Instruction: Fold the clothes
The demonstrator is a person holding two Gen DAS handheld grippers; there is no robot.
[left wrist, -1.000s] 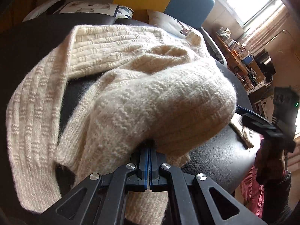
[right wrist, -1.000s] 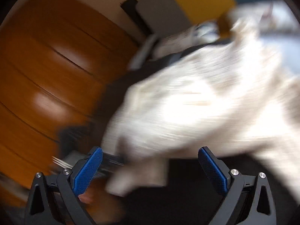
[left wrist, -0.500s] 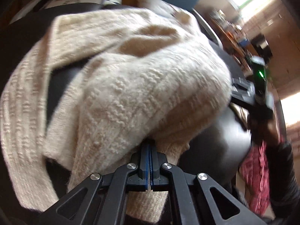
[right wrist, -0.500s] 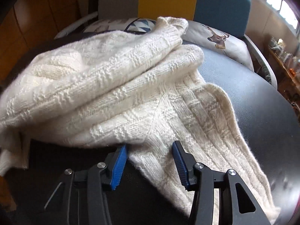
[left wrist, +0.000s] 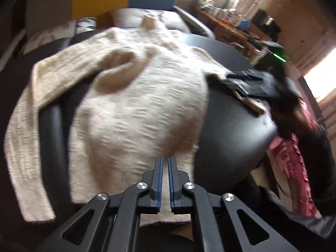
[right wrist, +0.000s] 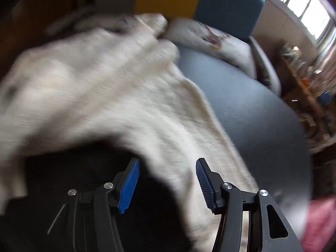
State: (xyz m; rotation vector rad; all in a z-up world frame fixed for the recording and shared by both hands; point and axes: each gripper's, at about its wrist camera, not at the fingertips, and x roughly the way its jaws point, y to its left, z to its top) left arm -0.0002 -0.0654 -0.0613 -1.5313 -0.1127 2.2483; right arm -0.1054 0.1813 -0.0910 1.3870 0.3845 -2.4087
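Change: left gripper (left wrist: 165, 168) clamped a fold of the cream knit sweater (left wrist: 134, 109) a second ago; its jaws have just been opening and now stand a narrow slit apart, nothing pinched between the blue pads (left wrist: 159, 180). Sweater has dropped flatter.
Right gripper: (right wrist: 166, 175) jaws were wide, closed in, have just been opening again; now about half apart, straddling the sweater's lower edge, pads (right wrist: 130, 185) not pressing on it.
Sweater position: spread on the round black table (left wrist: 231, 130), one sleeve (left wrist: 23, 138) trailing down the left side in the left wrist view; body bunched toward the far edge.
Right gripper, seen from left: at the sweater's right edge (left wrist: 252, 82).
Background: blue-backed chair (right wrist: 229, 8) with a printed cushion (right wrist: 210, 35) behind the table.
Image quality: right wrist view motion-blurred.
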